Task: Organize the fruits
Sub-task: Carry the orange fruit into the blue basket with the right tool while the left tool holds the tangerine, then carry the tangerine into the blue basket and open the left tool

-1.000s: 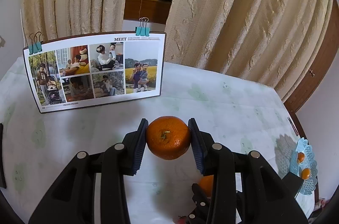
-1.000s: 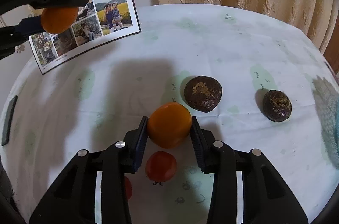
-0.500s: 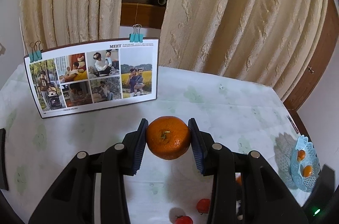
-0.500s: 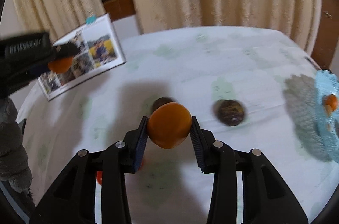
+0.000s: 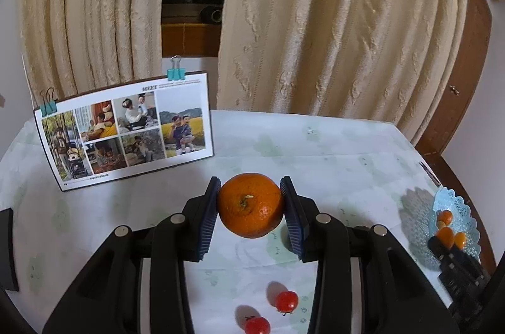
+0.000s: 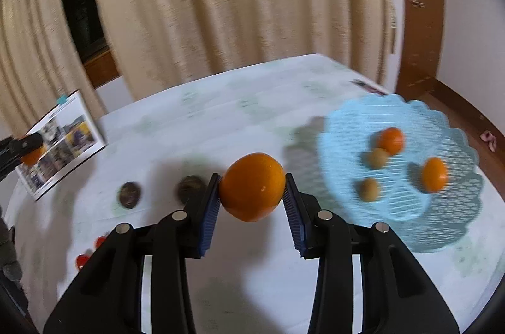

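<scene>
Two oranges are clamped aloft: one [image 6: 252,187] in the right gripper [image 6: 252,201], one [image 5: 251,204] in the left gripper [image 5: 251,207]. Ahead-right of the right gripper lies the blue basket [image 6: 347,125]; dropped from height, the round orange could scatter small fruit [image 6: 434,174] or roll away.

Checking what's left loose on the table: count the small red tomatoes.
2. One tomato lies on the tablecloth below the left gripper; the other tomato lies just nearer the camera, apart from it. More may be hidden behind the gripper.
</scene>
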`<state>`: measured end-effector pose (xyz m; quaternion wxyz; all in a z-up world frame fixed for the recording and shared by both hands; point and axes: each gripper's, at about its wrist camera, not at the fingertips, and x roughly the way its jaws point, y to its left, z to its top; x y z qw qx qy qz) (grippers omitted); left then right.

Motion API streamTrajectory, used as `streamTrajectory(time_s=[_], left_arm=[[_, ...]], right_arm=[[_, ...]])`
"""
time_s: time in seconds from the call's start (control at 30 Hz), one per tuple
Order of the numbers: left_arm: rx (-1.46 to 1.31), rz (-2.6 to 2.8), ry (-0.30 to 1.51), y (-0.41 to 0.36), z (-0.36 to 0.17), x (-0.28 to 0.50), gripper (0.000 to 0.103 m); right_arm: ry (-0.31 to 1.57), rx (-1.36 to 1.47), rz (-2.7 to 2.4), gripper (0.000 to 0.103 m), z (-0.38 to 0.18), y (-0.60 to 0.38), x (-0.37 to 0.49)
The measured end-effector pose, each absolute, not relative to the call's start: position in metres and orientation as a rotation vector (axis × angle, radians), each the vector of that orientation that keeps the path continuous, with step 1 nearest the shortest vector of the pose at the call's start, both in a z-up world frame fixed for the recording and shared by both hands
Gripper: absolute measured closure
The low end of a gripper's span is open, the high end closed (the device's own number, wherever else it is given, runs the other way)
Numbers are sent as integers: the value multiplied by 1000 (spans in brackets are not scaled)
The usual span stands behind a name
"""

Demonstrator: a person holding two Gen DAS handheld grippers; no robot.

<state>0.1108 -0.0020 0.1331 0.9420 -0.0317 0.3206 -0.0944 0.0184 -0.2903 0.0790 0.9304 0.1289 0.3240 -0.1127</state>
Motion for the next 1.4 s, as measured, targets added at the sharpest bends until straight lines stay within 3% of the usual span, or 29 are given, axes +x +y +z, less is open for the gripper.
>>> streamTrajectory(time_s=[0.73,0.87,1.4], left_arm=[[74,-285,610,-58,131,79,64],[99,-301,606,-68,128,72,64],[136,-399,640,-113,119,53,64]], right_arm=[[642,359,-501,62,58,-402,-24],[593,350,-502,49,65,-403,-34],[479,428,-587,49,69,-446,-100]])
